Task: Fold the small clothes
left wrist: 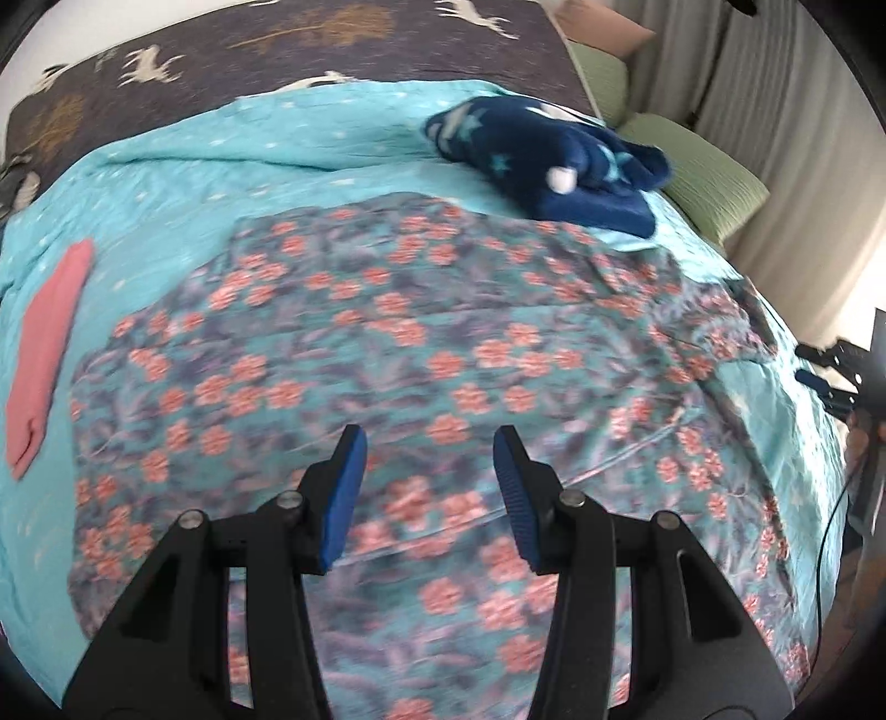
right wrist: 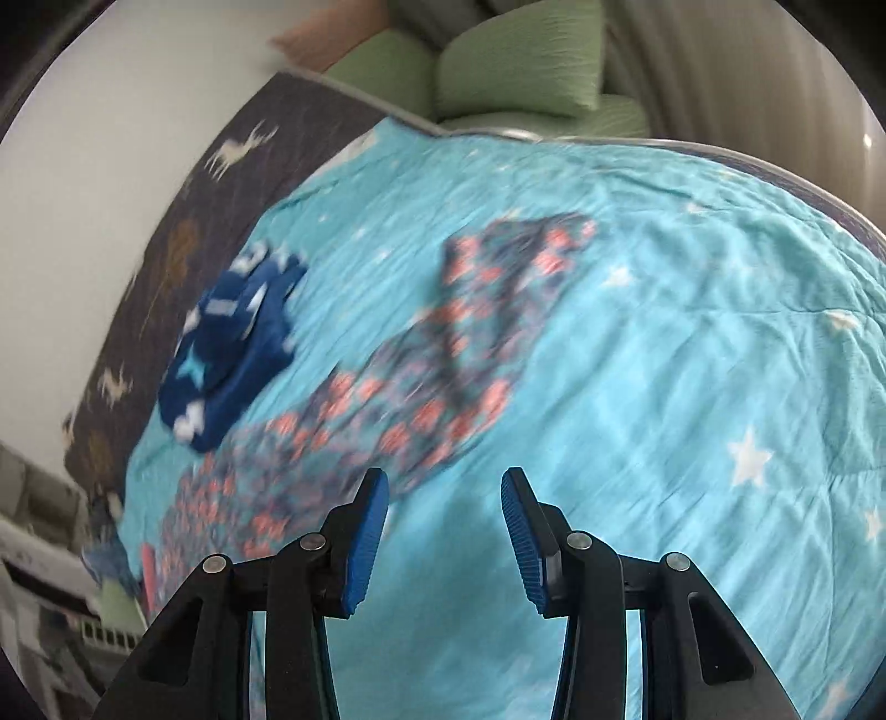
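Observation:
A teal garment with pink flowers (left wrist: 421, 343) lies spread flat on the turquoise star quilt (left wrist: 183, 166). My left gripper (left wrist: 427, 437) hovers over its near half, open, with nothing between the blue pads. In the right wrist view a narrower part of the same floral garment (right wrist: 443, 354) stretches away to the upper right. My right gripper (right wrist: 446, 476) is open above bare quilt (right wrist: 692, 343), just beside the garment's edge, and holds nothing. Both views are blurred by motion.
A folded pink cloth (left wrist: 47, 365) lies at the quilt's left edge. A navy star-patterned garment (left wrist: 559, 160) (right wrist: 232, 349) sits bunched at the back. Green pillows (right wrist: 515, 61) and a dark deer-print blanket (left wrist: 277, 44) lie beyond. A black tool with a blue pad (left wrist: 830, 371) shows at the right edge.

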### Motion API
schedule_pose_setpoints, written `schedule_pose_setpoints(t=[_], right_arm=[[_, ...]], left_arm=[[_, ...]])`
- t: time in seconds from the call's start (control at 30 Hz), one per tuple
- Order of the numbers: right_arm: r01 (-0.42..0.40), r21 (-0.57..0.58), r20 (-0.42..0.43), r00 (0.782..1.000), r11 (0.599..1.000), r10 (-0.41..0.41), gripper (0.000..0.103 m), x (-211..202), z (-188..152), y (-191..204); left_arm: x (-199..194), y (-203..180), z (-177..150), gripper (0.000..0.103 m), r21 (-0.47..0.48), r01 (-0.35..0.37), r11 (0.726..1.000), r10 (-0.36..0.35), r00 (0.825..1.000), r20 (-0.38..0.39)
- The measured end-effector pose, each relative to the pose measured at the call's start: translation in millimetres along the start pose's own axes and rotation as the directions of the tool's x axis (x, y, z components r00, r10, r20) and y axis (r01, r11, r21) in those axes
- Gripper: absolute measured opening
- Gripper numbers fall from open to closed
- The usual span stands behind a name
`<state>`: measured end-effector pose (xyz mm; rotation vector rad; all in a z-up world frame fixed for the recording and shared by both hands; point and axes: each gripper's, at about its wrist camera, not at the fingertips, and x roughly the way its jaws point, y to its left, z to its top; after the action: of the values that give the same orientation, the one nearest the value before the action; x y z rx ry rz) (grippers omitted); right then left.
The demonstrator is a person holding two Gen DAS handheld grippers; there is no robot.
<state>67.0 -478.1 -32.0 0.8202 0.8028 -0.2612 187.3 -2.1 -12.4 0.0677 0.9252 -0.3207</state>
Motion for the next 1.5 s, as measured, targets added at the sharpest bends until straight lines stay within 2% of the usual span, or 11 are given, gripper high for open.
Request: schedule_pose_setpoints(t=[0.17,0.3,0.43,0.67,0.73,0.93,1.13,1.23,1.33,1.43,1.5], right_arm=[[-0.032,0.150,0.019,0.999,0.988,0.029,0.044,15.1,27.8,-37.1],[-0.023,0.228,0.075,0.997,0.973,0.006,0.044,26.9,58.2,-65.8],[-0.168,0.328,0.031,0.985,0.930,0.167,0.046,65.8,83.8,-90.1],[-0.209,0.353,0.032,0.977,0.912,0.212,0.041,101.8,111.1,-93.7],[-0.170,0.337,0.043,0.985,0.926,0.165,0.006,99.4,115.9,-90.4],[-0.164,0.280,0.139,0.982,0.946,0.129,0.004,67.2,116.2,-67.7],[-0.303,-0.014,0.198,0.933,0.953,0.300,0.004,3.5,107.8,41.8],[-0.376,-0.259,0.095,0.907,0.890,0.410,0.005,-11.4,70.0,138.4],[-0.468,-0.485,-0.097,0.868,0.739,0.487,0.007,-7.1,-6.1,232.1],[-0.512,-0.581,-0.250,0.852,0.633,0.460,0.010,15.6,-76.7,279.4],[-0.557,-0.594,-0.399,0.831,0.580,0.389,0.032,45.1,-126.8,297.3]], left_arm=[[5.2,-18.9,3.2,0.050,0.044,0.021,0.999,-0.020,1.000,-0.015],[3.7,-31.8,2.0,0.065,0.057,0.053,0.997,-0.052,0.999,-0.011],[6.5,-45.9,1.8,0.065,0.091,0.064,0.994,-0.063,0.998,-0.014],[8.6,-48.2,-0.1,0.065,0.072,0.081,0.994,-0.081,0.997,-0.010],[8.4,-44.8,-1.7,0.065,0.064,0.074,0.995,-0.073,0.997,-0.010],[3.6,-28.8,-3.3,0.065,0.025,0.056,0.998,-0.056,0.998,0.009],[3.0,-6.5,-1.5,0.065,-0.053,0.024,0.998,-0.023,0.999,0.024],[-1.6,7.0,-6.2,0.065,-0.105,0.034,0.994,-0.031,0.999,0.031],[-8.4,21.5,-12.8,0.065,-0.153,0.028,0.988,-0.023,0.999,0.038],[-18.1,41.3,-23.5,0.067,-0.204,0.022,0.979,-0.011,0.999,0.053],[-22.7,52.5,-31.0,0.069,-0.235,0.028,0.972,-0.015,0.998,0.056]])
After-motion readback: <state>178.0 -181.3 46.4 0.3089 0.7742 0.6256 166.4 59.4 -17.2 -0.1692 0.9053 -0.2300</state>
